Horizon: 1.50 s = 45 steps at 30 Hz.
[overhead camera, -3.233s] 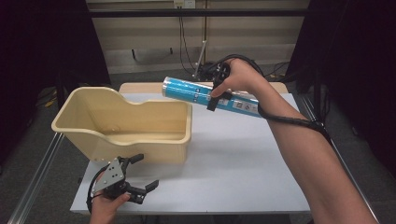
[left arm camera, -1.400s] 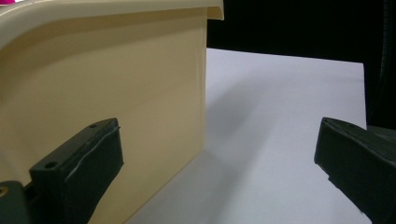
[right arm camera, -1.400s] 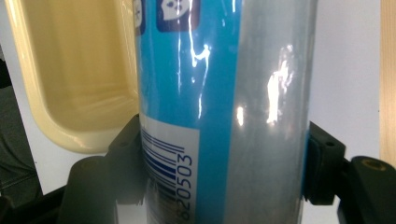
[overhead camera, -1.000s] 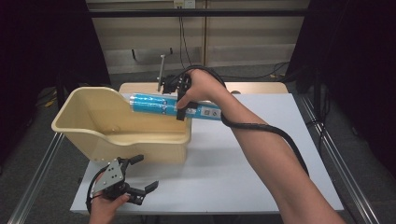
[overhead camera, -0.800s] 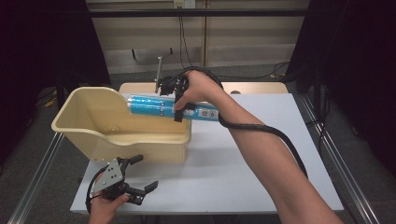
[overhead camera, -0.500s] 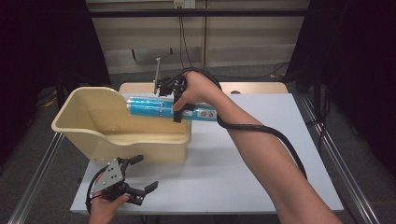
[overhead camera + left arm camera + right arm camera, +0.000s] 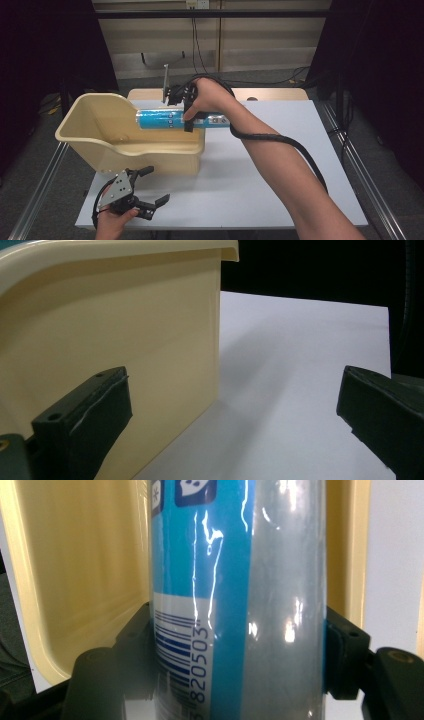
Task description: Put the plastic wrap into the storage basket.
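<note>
- We held the left tongs [image 7: 150, 192] spread wide and empty, low over the white tabletop [image 7: 280, 170].
- Just ahead of those tongs stood the near wall of the cream tub [image 7: 100, 145], apart from them.
- Our right tongs [image 7: 186, 112] pinched a blue and silver tube [image 7: 160, 120], lying level across the tub's right rim.
- The tube's blue end reached out from the right tongs over the tub's hollow; its silver end lay under our hand.
</note>
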### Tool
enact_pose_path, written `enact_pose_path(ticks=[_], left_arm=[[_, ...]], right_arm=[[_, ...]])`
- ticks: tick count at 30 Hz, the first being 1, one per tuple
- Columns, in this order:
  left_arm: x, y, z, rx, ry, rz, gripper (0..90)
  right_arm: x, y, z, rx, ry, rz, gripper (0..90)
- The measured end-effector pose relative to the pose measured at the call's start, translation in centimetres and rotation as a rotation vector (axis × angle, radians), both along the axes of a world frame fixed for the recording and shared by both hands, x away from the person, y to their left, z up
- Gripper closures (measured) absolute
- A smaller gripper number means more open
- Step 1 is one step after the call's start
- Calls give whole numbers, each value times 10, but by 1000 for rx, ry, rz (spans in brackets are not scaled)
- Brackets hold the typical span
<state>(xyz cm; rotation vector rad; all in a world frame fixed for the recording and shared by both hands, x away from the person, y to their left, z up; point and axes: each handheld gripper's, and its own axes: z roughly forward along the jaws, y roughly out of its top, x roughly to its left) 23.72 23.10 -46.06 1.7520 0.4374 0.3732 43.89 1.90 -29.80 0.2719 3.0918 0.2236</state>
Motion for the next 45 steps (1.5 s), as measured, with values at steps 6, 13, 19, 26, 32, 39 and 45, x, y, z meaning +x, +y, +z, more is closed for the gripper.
enact_pose_path(ticks=[6,13,19,26,32,39,45], left_arm=[[0,-1,-1,-13,5,5,8],[-2,-2,-1,0,5,-3,8],[-3,-5,0,-1,6,-7,8],[-2,-7,-1,8,13,-14,8],[-2,-7,-1,6,13,-4,8],[0,-9,-1,27,26,-22,9],[1,-13,-3,36,26,-15,9]], right_arm=[[1,-2,11,70,-28,-33,239],[-3,-17,65,136,-65,-76,115],[-6,-47,78,245,-118,-130,66],[-12,-86,85,312,-130,-203,25],[-15,-135,75,361,-126,-259,16],[-22,-180,57,415,-124,-300,8],[-31,-203,41,424,-134,-311,5]])
